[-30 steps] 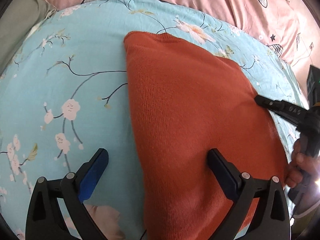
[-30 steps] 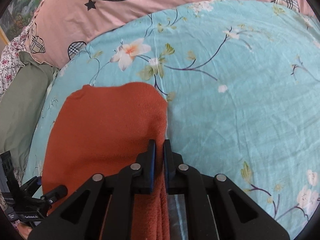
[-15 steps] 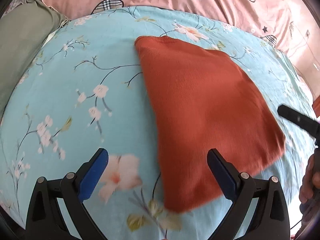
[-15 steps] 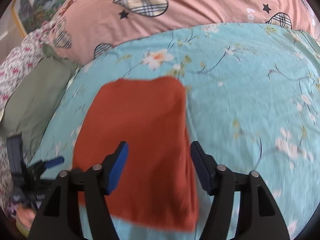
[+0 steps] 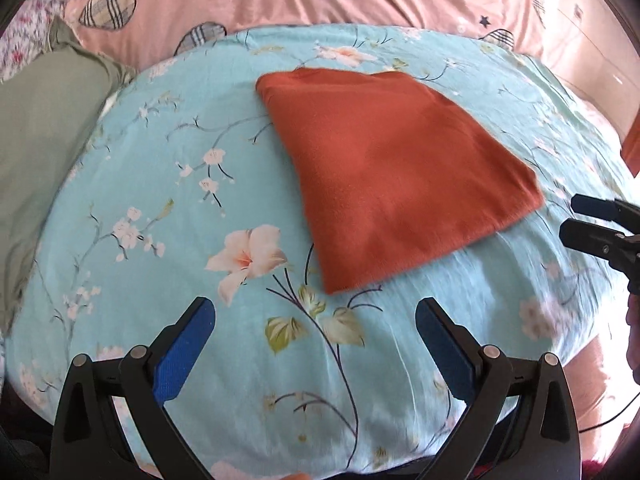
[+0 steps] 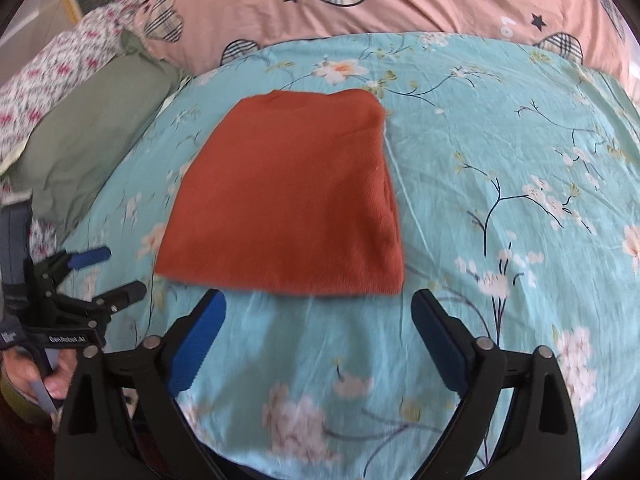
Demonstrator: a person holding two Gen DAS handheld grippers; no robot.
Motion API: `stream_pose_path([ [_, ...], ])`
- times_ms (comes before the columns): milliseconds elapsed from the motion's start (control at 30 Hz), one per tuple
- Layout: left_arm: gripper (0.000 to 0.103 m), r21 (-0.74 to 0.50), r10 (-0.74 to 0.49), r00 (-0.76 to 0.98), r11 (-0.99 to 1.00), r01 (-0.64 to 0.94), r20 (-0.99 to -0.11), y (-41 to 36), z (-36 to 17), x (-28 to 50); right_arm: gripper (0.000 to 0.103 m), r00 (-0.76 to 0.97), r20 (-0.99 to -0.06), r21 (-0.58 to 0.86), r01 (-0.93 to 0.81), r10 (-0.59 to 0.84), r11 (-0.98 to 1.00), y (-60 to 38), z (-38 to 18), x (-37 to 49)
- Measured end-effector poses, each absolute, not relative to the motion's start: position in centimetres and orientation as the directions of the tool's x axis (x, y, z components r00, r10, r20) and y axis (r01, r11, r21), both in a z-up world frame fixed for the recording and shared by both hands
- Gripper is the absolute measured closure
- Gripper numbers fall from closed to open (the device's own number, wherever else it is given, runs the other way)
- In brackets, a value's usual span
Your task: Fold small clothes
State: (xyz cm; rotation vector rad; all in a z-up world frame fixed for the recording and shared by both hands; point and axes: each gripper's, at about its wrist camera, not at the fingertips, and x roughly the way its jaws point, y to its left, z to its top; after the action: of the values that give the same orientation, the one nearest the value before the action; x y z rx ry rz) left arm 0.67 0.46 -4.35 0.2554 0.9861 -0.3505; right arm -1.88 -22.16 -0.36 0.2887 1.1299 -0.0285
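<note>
Knit garment (image 6: 288, 196), rust-orange, is the task's thing; it lies folded flat in a rough quadrilateral on the floral turquoise sheet (image 6: 500, 152).

Right gripper (image 6: 318, 334): jaws spread wide, blue pads bare, holding nothing. It hovers just short of the garment's near edge, which runs across at 12 o'clock from the fingertips.

Left gripper (image 5: 314, 338): also wide open and empty. Garment sits at 12 to 1 o'clock from it, near corner closest, clear of the pads.

Handling, judged: soft, light, limp ribbed knit with several layers stacked. It should drape and sag when lifted, and layers may slip apart if only the top one is caught. Slightly grippy surface, nothing fragile. Best hold looks like the two near corners, pinching all layers through, one gripper each.

Outward: olive-green pillow (image 6: 92, 136) at 10 o'clock in the right view; pink quilt with plaid hearts (image 6: 360, 4) beyond at 12.
</note>
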Motion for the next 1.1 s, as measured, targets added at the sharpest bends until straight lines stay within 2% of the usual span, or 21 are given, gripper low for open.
stream_pose_path([
  [333, 0.000, 0.081, -0.189, 0.589, 0.913, 0.401, -0.786, 0.3, 0.4, -0.8, 0.002, 0.496, -0.863, 0.155, 0.074, 0.098, 0.985, -21.4, 4.4, -2.3],
  [433, 0.000, 0.088, -0.184, 0.593, 0.912, 0.400, -0.784, 0.1, 0.2, -0.4, 0.000, 0.519, -0.851, 0.140, 0.073, 0.082, 0.987, -21.5, 5.2, -2.1],
  [733, 0.000, 0.090, -0.158, 0.556, 0.915, 0.393, -0.816, -0.7, -2.7, 1.8, 0.000, 0.445, -0.890, 0.179, 0.142, 0.099, 0.974, -22.1, 1.2, -1.4],
  [1100, 0.000, 0.105, -0.123, 0.551, 0.925, 0.365, -0.825, -1.5, -3.8, 3.5, 0.000, 0.425, -0.898, 0.194, 0.149, 0.114, 0.970, -22.5, -0.8, 0.2],
])
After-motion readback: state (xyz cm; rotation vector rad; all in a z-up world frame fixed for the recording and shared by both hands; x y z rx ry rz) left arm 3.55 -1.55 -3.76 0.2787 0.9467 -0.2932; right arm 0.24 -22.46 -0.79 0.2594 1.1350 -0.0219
